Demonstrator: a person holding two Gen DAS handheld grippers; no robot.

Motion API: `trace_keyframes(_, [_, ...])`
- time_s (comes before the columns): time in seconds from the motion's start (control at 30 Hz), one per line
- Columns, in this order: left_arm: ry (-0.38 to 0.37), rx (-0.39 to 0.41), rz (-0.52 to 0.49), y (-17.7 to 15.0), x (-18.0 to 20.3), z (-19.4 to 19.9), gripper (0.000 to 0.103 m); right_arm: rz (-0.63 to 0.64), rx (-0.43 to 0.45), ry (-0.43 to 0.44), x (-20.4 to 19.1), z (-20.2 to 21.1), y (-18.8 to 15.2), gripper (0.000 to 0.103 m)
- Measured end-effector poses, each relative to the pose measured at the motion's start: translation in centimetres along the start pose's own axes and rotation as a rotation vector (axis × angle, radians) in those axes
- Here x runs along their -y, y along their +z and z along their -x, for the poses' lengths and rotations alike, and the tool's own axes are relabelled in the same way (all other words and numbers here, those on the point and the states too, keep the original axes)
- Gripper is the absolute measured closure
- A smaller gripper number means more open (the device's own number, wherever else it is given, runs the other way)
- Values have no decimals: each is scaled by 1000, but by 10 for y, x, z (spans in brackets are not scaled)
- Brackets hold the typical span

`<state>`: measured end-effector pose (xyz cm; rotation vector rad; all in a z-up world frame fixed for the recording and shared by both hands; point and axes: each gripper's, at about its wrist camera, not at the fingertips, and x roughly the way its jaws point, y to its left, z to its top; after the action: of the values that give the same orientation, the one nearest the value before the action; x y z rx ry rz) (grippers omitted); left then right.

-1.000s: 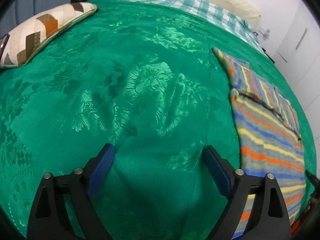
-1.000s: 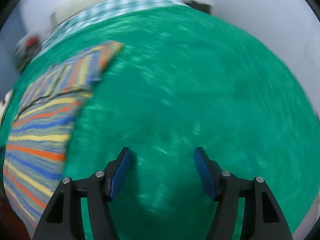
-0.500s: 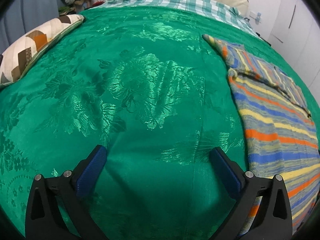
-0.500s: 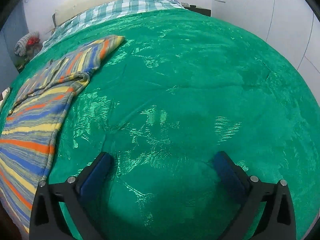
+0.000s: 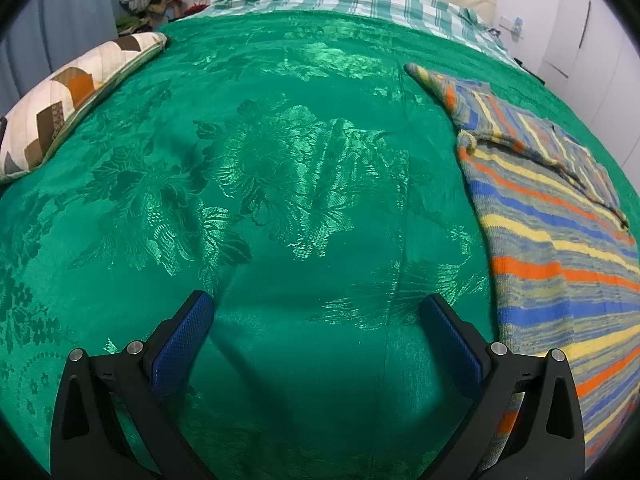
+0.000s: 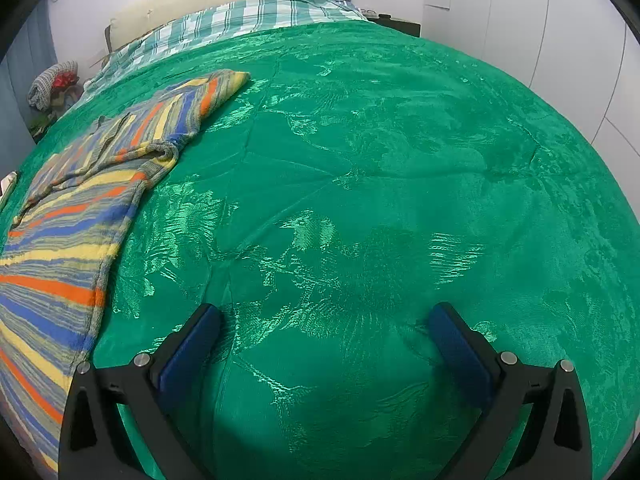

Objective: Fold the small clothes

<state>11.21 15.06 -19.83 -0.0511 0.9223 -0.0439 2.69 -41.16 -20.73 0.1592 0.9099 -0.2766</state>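
Left wrist view: left hand-held gripper (image 5: 316, 340) and right hand-held gripper (image 6: 324, 348) gape empty over the bed (image 5: 280, 160); pinching could catch bedspread alongside the striped sweater (image 5: 560, 248).

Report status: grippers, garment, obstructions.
Left gripper open, empty, over bare bedspread. Right gripper open, empty. Striped knit garment flat between them, one sleeve folded in, untouched. Nothing in the way; patchwork pillow far left.
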Motion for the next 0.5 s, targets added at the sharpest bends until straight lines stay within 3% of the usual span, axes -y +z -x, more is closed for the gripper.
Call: trace_keyframes(0.5, [4, -7, -5, 1, 0, -1, 0, 1, -1, 0, 0, 0, 0, 0])
